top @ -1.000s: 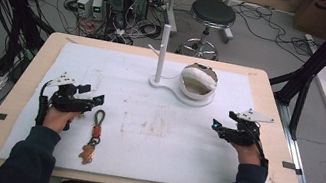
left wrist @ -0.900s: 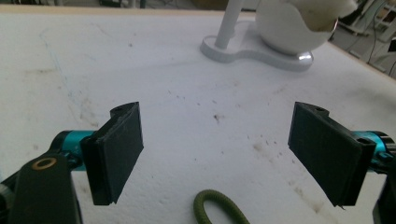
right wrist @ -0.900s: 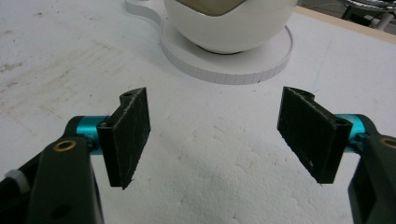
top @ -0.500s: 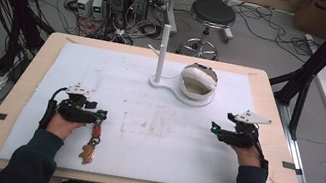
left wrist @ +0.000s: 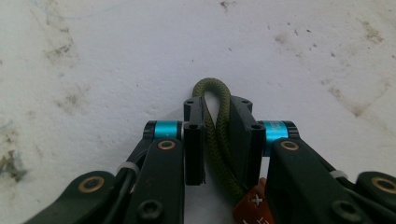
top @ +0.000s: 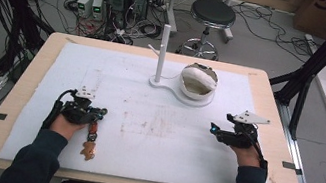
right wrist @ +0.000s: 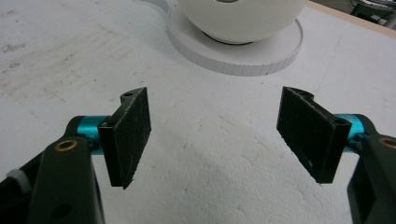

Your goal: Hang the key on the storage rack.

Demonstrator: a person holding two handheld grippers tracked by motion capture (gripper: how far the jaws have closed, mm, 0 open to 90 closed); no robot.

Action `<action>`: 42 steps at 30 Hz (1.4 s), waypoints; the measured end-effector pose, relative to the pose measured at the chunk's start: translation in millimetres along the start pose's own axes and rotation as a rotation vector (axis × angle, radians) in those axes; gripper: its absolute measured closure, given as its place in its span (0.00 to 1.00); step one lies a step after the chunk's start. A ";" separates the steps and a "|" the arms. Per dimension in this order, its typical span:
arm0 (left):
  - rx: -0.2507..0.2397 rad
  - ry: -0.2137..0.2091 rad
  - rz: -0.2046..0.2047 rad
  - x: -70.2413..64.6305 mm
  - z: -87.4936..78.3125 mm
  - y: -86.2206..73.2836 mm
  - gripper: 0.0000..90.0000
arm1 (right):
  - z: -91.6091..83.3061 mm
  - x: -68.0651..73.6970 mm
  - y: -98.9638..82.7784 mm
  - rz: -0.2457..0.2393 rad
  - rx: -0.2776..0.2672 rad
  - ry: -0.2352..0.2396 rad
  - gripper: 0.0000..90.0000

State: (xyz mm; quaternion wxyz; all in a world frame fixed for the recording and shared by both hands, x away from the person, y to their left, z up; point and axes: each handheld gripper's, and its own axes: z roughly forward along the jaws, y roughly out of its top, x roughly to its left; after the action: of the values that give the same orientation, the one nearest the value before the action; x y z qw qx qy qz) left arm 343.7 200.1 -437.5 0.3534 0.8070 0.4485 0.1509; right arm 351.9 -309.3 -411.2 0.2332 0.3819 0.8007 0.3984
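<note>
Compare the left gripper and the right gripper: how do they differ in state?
The left gripper is shut on the green cord loop of a keychain; the right gripper stands open with nothing between its jaws. The left gripper points at bare mat; the right gripper faces the white round base. Both have black jaws with blue collars.

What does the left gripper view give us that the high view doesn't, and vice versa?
Left gripper view: the left gripper has its black pads closed on the olive-green braided cord loop, with an orange tag at the bottom edge.

High view: the open right gripper, the white post stand, the white bowl-shaped object on its base, and the keychain's brown charm.

Both: the stained white table cover and the cord keychain at the left gripper.
</note>
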 end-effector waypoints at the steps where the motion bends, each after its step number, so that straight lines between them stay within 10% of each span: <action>1: -0.021 -0.007 -0.004 1.0 0.6 0.9 0.85 | -0.4 -0.1 -0.1 0.002 -0.001 0.001 0.29; 8: -0.234 0.034 -0.031 10.9 1.9 9.8 0.93 | 0.7 0.2 -0.1 0.002 -0.001 0.000 0.29; 15: -0.132 0.080 -0.075 3.5 0.4 7.4 0.54 | 1.0 0.4 0.0 0.002 0.000 0.009 0.29; 22: -0.039 0.092 -0.132 -7.8 -9.8 -5.6 0.53 | 1.4 -1.3 -0.1 0.009 -0.006 0.014 0.29; 28: 0.028 0.155 -0.043 -24.8 0.2 -5.1 0.54 | 3.8 -0.7 0.4 0.000 -0.003 0.020 0.30; 33: 0.023 0.119 0.028 -27.9 1.5 -2.7 0.76 | 3.9 -0.3 0.5 0.003 -0.002 0.022 0.30; 42: -0.199 -0.048 -0.134 -10.5 -7.2 1.2 0.79 | 0.5 -4.5 -1.1 0.020 -0.019 0.015 0.30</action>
State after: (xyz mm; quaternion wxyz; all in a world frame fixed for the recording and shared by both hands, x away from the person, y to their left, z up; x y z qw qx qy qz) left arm 334.6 194.1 -430.8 0.4520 0.7394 0.4756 0.1512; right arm 354.4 -313.1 -412.1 0.2270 0.3844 0.7947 0.4112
